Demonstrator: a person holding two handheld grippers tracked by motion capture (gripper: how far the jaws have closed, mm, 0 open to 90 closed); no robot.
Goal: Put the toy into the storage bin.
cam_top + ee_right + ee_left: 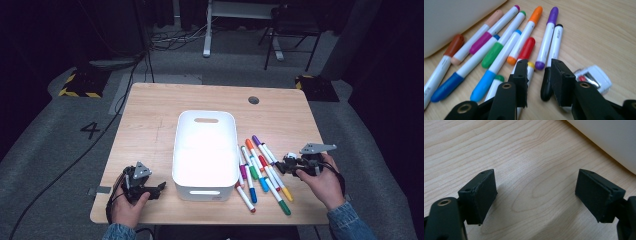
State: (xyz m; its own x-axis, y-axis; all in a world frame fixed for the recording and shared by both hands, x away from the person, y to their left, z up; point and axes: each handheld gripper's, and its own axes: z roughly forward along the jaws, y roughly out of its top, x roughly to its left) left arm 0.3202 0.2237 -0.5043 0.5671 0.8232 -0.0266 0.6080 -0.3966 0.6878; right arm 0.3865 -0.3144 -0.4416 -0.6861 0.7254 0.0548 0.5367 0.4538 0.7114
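Note:
Several capped markers (260,170) in many colours lie side by side on the wooden table (150,125), just right of a white plastic bin (206,114). My right gripper (277,166) hovers low over their right edge. In the right gripper view its jaws (539,67) stand a narrow gap apart with nothing between them, above the black-capped marker (554,47) and the purple one (547,37). My left gripper (161,187) rests by the bin's front left corner. Its jaws (536,195) are wide open over bare wood, with the bin wall (614,140) just beyond.
A small white object (594,77) lies on the table beside the black marker. The bin (454,20) looks empty from above. A round cable hole (253,100) sits near the table's far edge. Dark floor, cables and chair legs lie beyond.

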